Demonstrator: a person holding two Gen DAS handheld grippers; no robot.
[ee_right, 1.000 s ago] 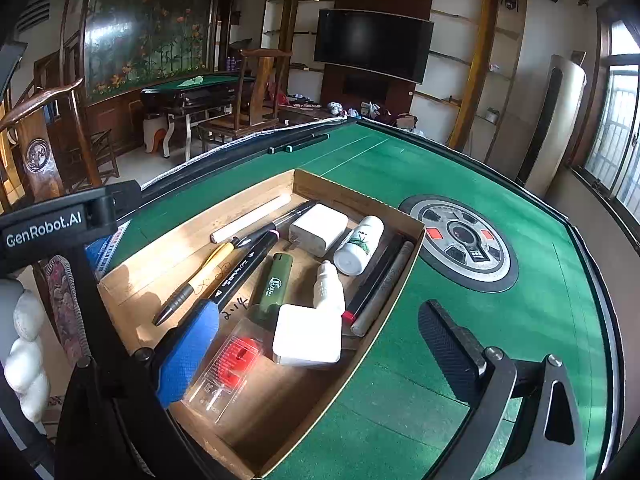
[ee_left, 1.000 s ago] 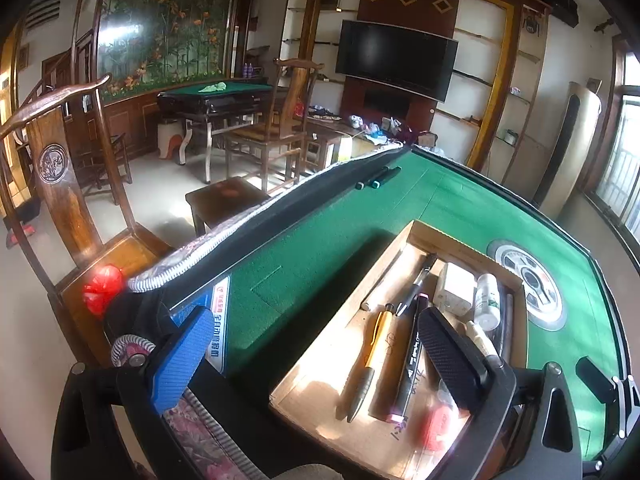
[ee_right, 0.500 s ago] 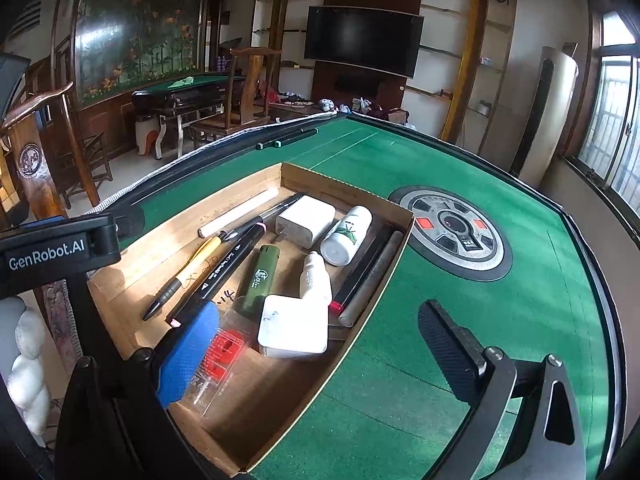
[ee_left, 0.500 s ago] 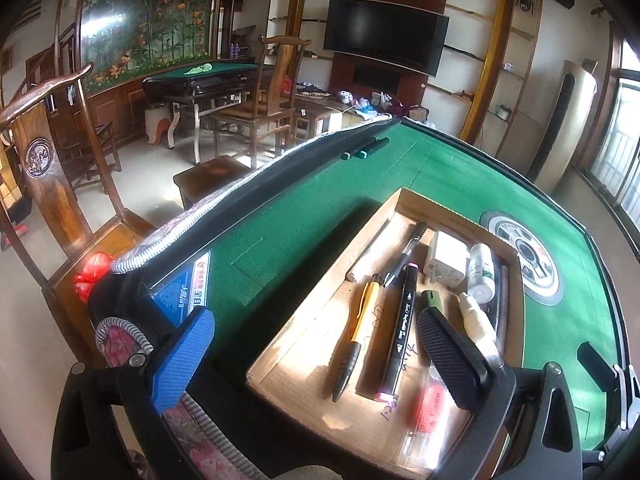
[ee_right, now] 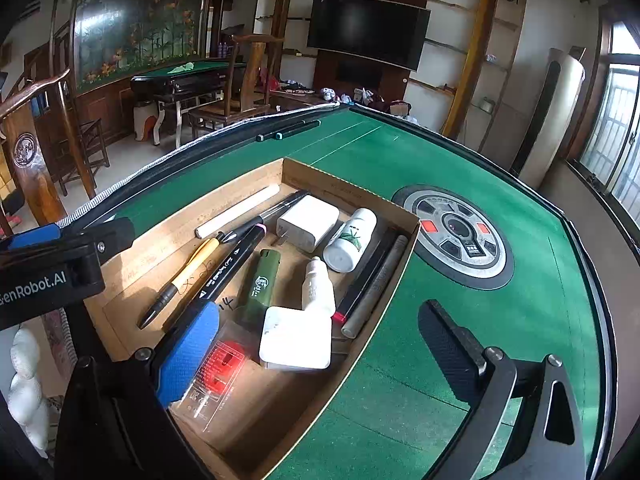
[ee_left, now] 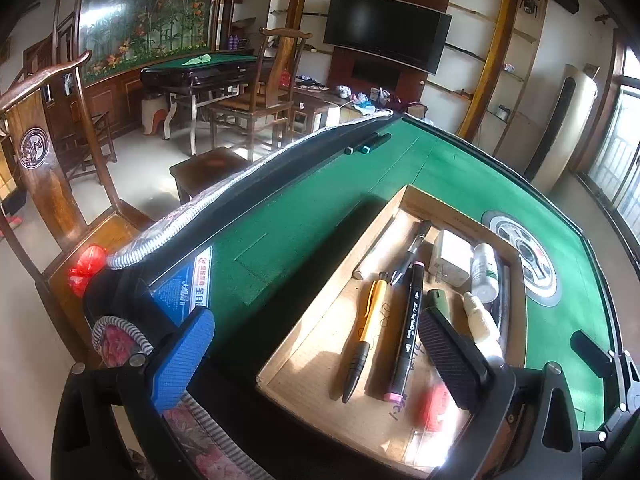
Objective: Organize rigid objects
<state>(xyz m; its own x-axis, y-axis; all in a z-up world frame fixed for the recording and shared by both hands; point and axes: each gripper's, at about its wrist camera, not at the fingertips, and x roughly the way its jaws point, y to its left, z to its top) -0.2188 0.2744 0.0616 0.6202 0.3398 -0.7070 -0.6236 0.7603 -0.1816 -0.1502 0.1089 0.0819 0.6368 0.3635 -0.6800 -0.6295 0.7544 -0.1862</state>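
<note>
A shallow cardboard box [ee_right: 352,190] lies on the green table [ee_right: 420,380]. Inside are a yellow pen [ee_right: 188,268], a black marker [ee_right: 232,264], a green lighter [ee_right: 262,284], a white charger [ee_right: 308,222], a white bottle [ee_right: 350,240], a small dropper bottle [ee_right: 318,286], a white square adapter [ee_right: 296,338] and a clear packet with a red insert [ee_right: 220,364]. My right gripper [ee_right: 320,350] hovers open over the box's near right corner. My left gripper [ee_left: 316,360] is open above the box's near left edge [ee_left: 320,300], over the yellow pen [ee_left: 368,320] and marker [ee_left: 408,320]. Neither holds anything.
Two dark markers [ee_right: 288,131] lie at the table's far left rim. A round dial panel [ee_right: 454,232] sits in the felt right of the box. A wooden chair [ee_left: 52,160] stands off the table's left side. The left gripper's body [ee_right: 52,264] shows at the right view's left edge.
The left gripper has drifted slightly back, so more of the box shows. The right gripper has barely shifted. Both stay open; nothing in the box has moved.
</note>
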